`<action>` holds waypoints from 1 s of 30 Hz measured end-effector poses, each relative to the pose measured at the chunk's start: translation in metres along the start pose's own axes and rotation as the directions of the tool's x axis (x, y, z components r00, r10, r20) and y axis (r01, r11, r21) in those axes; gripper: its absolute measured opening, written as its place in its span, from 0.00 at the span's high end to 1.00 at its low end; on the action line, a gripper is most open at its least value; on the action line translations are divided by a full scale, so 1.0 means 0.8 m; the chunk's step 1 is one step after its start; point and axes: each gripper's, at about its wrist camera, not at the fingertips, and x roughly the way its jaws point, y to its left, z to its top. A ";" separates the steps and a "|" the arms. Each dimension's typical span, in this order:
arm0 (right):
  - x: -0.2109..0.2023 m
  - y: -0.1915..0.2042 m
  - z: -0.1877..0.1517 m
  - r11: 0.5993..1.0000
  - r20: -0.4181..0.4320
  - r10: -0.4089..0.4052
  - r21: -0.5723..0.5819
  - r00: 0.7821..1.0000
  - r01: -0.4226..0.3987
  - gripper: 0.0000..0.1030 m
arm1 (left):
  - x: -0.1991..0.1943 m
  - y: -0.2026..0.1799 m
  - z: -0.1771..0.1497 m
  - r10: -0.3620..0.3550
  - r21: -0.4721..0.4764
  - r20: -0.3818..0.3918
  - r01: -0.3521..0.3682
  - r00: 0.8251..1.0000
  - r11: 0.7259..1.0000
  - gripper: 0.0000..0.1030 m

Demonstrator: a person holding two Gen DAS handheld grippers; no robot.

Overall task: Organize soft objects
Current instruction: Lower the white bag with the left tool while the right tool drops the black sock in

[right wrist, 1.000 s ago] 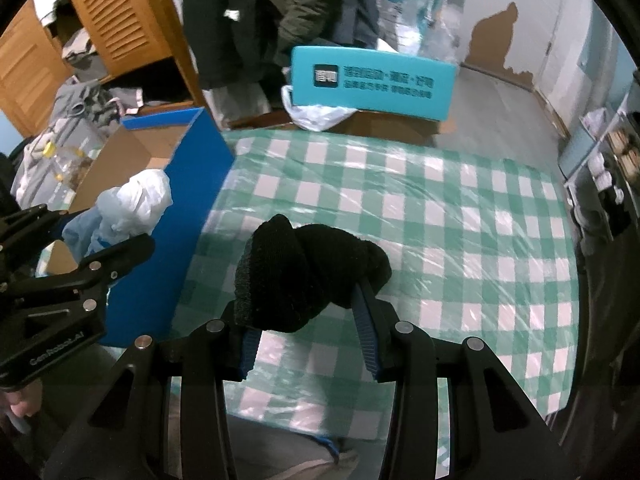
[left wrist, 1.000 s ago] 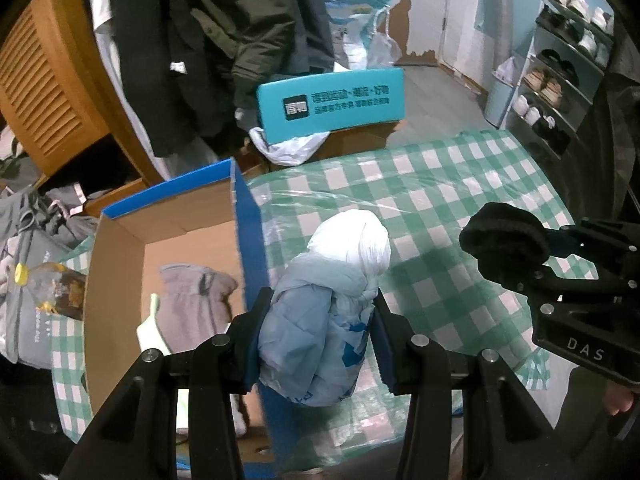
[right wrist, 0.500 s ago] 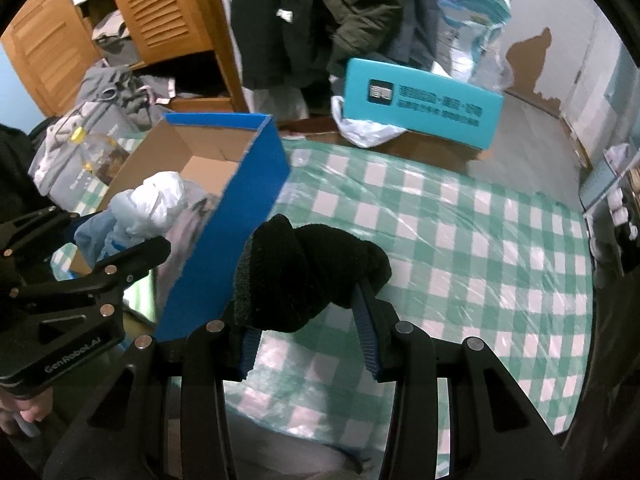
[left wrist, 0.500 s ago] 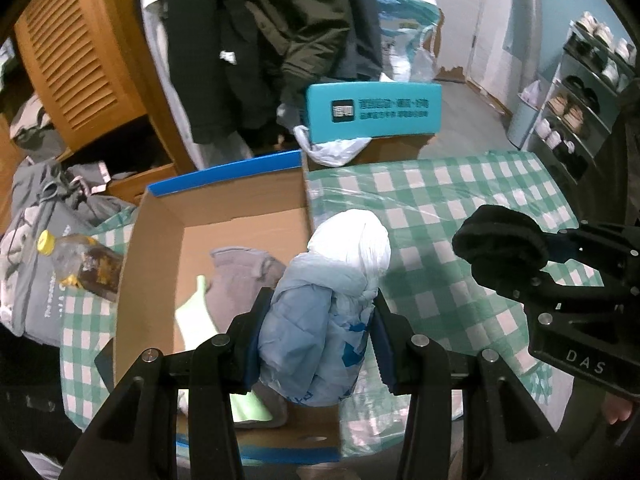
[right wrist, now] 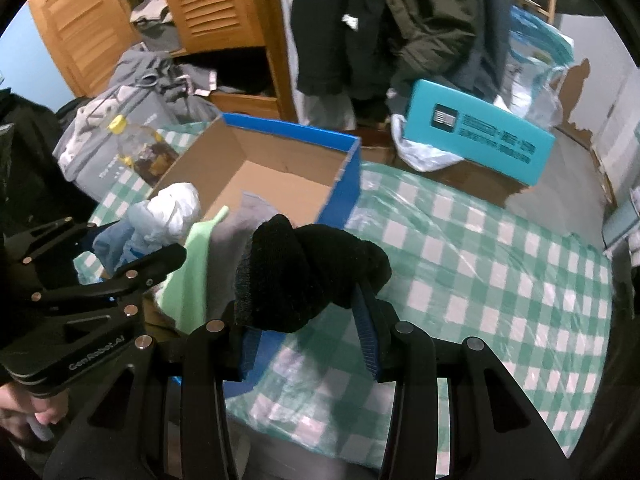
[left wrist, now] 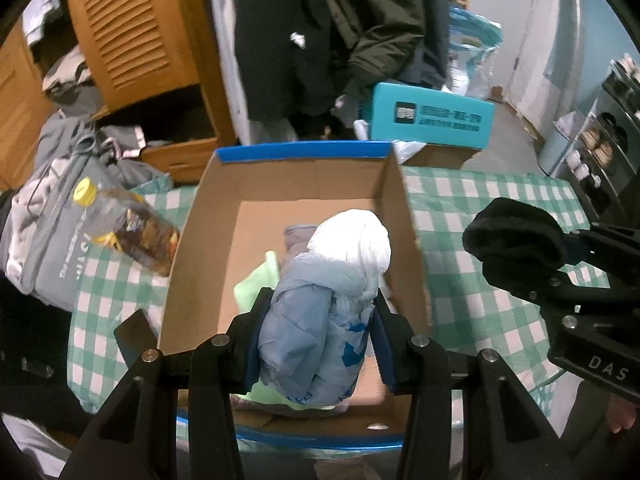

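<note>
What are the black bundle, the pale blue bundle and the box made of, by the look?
Black bundle in the right claw: looks like knitted fabric, matt, with a fuzzy ribbed cuff.
Pale blue bundle in the left claw: thin, crinkly, slightly shiny; plastic film or light nylon, cannot tell which.
Box: corrugated cardboard, raw brown inside, blue outside.

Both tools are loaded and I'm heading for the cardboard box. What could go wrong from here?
1. The right tool holds the black knitted bundle over the blue-sided cardboard box's wall, not its opening; released now, it may land on the green checked tablecloth.
2. The two tools sit close together; the left tool, gripping the pale blue and white cloth bundle, could bump the right.
3. A clear plastic bottle with a yellow cap lies beside the box and may get knocked.
</note>
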 end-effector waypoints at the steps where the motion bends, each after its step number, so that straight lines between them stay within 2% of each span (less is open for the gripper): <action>1: 0.003 0.005 0.002 1.000 -0.002 0.003 -0.007 1.000 -0.003 0.60 | 0.003 0.007 -0.002 0.003 -0.012 -0.007 -0.003 1.000 1.000 0.55; 14: 0.038 0.048 0.019 0.997 -0.042 0.045 -0.067 0.998 -0.048 0.60 | 0.034 0.053 -0.013 0.012 -0.099 -0.076 -0.019 0.997 0.995 0.55; 22: 0.054 0.060 0.024 0.994 -0.064 0.057 -0.094 0.996 -0.062 0.60 | 0.041 0.062 -0.017 0.025 -0.114 -0.101 -0.037 0.995 0.993 0.53; 30: 0.056 0.066 0.026 0.990 -0.065 0.071 -0.119 0.995 -0.078 0.54 | 0.038 0.062 -0.017 0.039 -0.110 -0.098 -0.049 0.994 0.993 0.49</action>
